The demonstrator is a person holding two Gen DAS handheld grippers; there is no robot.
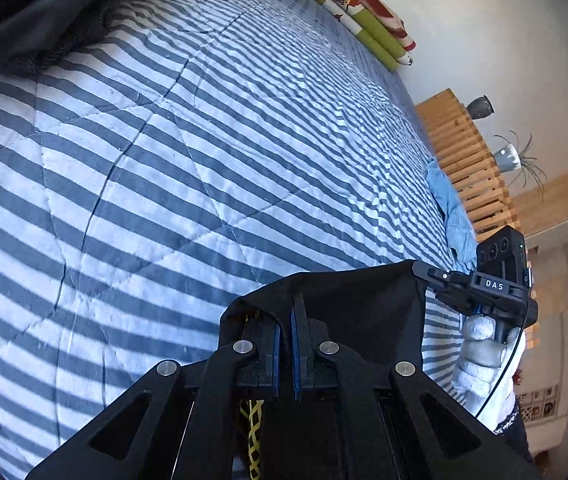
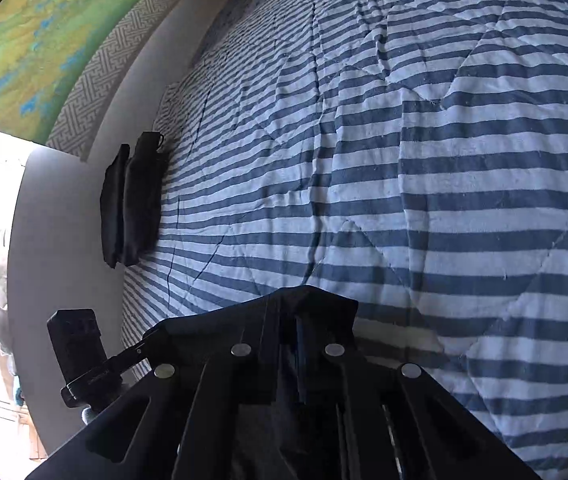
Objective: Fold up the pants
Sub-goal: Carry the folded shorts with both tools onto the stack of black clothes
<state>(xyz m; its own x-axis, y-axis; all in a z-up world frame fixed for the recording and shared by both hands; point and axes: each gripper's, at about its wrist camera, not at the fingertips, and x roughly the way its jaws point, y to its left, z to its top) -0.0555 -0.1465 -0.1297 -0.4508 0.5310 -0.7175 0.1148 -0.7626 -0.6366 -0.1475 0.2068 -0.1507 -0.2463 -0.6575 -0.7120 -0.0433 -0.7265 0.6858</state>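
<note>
A: Black pants (image 1: 348, 304) hang pinched between both tools, at six o'clock above the striped quilt (image 1: 203, 160).

B: Yes; left gripper (image 1: 286, 332) and right gripper (image 2: 298, 332) each clamp the edge. I'd judge the next step is lowering them flat to fold.

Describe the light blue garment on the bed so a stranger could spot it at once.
Start from the striped bedspread and follow it to the edge along the slatted wooden bench. There lies a crumpled light blue garment. It is the only pale, plain cloth; the pants in the grippers are black.
</note>
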